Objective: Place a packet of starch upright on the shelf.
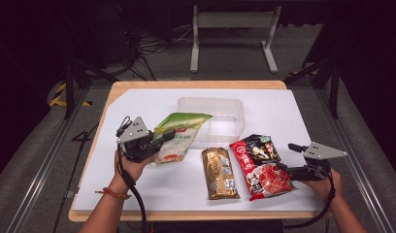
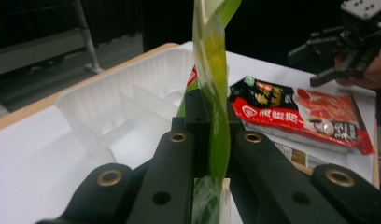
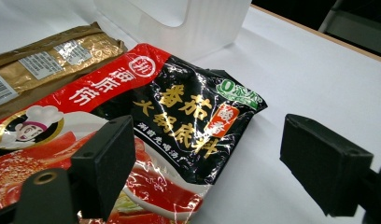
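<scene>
My left gripper (image 1: pixel 167 137) (image 2: pixel 212 135) is shut on the edge of a green and white packet (image 1: pixel 179 136) (image 2: pixel 212 60), held up just in front of a translucent white divided tray (image 1: pixel 220 109) (image 2: pixel 100 107). A gold packet (image 1: pixel 219 173) (image 3: pixel 48 65) and a red and black packet (image 1: pixel 261 165) (image 3: pixel 179 107) lie flat on the white sheet. My right gripper (image 1: pixel 285 156) (image 3: pixel 212 154) stands open at the red packet's right edge, one jaw over the packet and the other over bare sheet.
The white sheet (image 1: pixel 152 187) covers a wooden table (image 1: pixel 196 84); its front edge is close to my forearms. A metal stand (image 1: pixel 232 34) and cables are on the floor beyond the table. Bare sheet lies at the left and far right.
</scene>
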